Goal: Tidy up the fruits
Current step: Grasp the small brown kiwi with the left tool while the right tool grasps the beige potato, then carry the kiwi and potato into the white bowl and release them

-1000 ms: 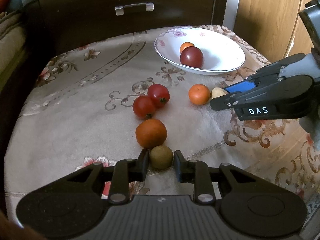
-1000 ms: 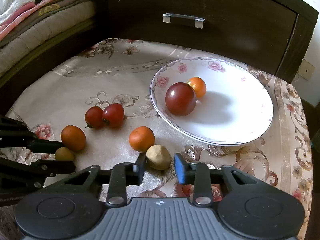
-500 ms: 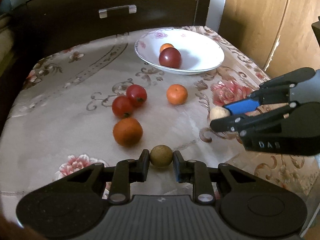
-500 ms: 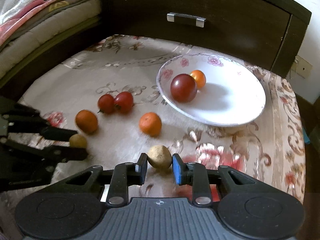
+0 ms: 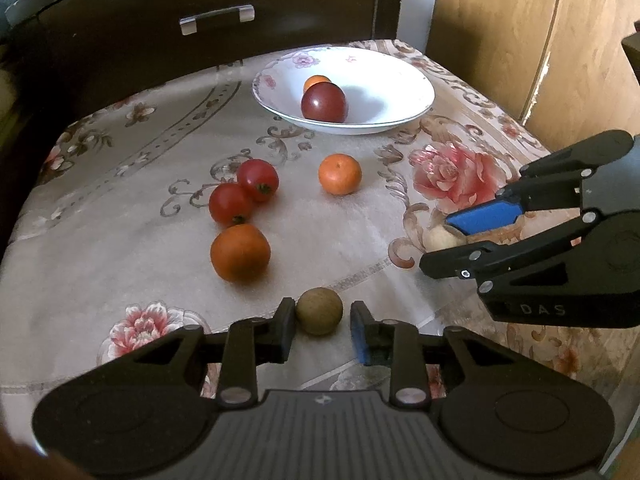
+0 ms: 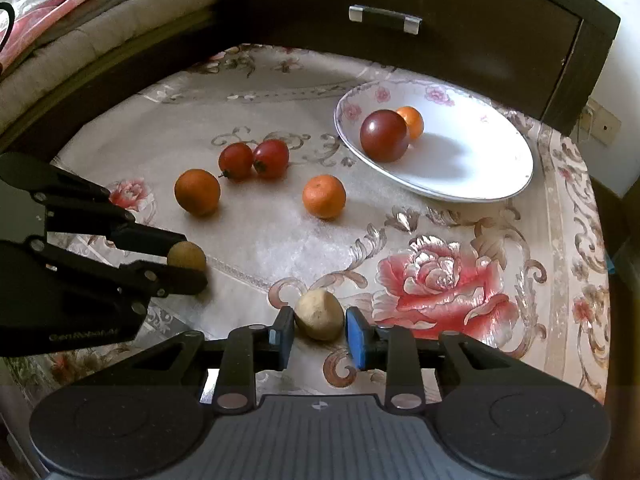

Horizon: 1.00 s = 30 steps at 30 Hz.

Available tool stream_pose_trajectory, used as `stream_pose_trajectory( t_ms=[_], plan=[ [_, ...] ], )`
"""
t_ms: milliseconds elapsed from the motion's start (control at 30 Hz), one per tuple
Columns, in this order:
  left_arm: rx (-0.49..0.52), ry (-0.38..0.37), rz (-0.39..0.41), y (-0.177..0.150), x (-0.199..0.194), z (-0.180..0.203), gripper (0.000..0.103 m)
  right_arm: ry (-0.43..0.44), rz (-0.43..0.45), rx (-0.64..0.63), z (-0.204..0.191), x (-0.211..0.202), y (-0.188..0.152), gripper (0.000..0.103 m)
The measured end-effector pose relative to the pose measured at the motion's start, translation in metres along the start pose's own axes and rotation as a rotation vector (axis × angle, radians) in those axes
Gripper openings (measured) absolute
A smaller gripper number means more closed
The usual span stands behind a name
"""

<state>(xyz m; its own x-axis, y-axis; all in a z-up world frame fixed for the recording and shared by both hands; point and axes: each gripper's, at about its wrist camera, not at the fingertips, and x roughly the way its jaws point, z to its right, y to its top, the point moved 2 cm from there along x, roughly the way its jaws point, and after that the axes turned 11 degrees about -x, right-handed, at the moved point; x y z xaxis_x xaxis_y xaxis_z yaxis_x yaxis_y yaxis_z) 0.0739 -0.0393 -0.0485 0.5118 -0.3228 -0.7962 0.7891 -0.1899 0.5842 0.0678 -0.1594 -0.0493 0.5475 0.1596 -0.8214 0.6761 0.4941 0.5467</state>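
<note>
Table (image 5: 120, 264) w/ beige floral cloth. On it: white floral bowl (image 5: 404, 76) at far side; 2 red tomatoes (image 5: 244, 192) touching each other mid-table; small orange (image 5: 339, 173) betw. them & bowl; bigger orange (image 5: 240, 252) just near side of tomatoes; brown-green fruit (image 5: 319, 311) & pale tan fruit (image 6: 319, 314) toward near edge, well apart.

Both claws have drawn back from the other fruit since a second ago. The left claw (image 5: 322, 324) had the brown fruit (image 5: 319, 311) pinched; now a gap shows at its right pad. The right claw (image 6: 320, 334) has carried the pale fruit (image 6: 319, 314) away from the orange (image 6: 324, 196) and the bowl (image 6: 500, 184), and a sliver of gap shows there too.
</note>
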Motion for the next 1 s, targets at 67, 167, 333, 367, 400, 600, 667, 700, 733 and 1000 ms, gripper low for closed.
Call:
stream_pose_trajectory(
  t_ms=[67, 167, 333, 367, 400, 600, 667, 700, 733, 1000],
  plan=[
    [0.008, -0.001, 0.0, -0.001, 0.0, 0.001, 0.044, 0.003, 0.003, 0.001, 0.0, 0.0, 0.0, 0.026],
    [0.019, -0.006, 0.001, -0.002, 0.0, 0.003, 0.048, 0.008, 0.006, -0.001, 0.0, 0.0, -0.002, 0.027],
    [0.016, -0.005, 0.002, -0.001, 0.0, 0.003, 0.048, 0.01, 0.005, 0.007, 0.001, -0.003, -0.005, 0.028],
    [0.017, -0.004, 0.001, -0.001, 0.0, 0.003, 0.047, 0.009, 0.005, 0.008, 0.001, -0.004, -0.006, 0.028],
    [0.021, -0.004, 0.0, -0.001, 0.0, 0.003, 0.046, 0.007, 0.003, 0.007, 0.001, -0.005, -0.007, 0.027],
    [0.018, -0.015, -0.009, 0.0, 0.0, 0.004, 0.036, -0.009, -0.002, 0.001, 0.0, -0.009, -0.011, 0.022],
    [0.013, -0.015, -0.011, 0.001, 0.0, 0.003, 0.033, -0.013, -0.001, 0.007, 0.001, -0.01, -0.012, 0.022],
    [0.009, -0.017, -0.013, 0.002, 0.0, 0.003, 0.033, -0.012, -0.001, 0.011, 0.002, -0.011, -0.013, 0.022],
    [0.005, -0.018, -0.014, 0.003, 0.001, 0.003, 0.033, -0.013, 0.0, 0.017, 0.003, -0.012, -0.013, 0.021],
    [-0.007, -0.018, -0.005, 0.008, 0.001, 0.002, 0.033, -0.007, 0.02, 0.027, 0.004, -0.014, -0.007, 0.021]
  ],
)
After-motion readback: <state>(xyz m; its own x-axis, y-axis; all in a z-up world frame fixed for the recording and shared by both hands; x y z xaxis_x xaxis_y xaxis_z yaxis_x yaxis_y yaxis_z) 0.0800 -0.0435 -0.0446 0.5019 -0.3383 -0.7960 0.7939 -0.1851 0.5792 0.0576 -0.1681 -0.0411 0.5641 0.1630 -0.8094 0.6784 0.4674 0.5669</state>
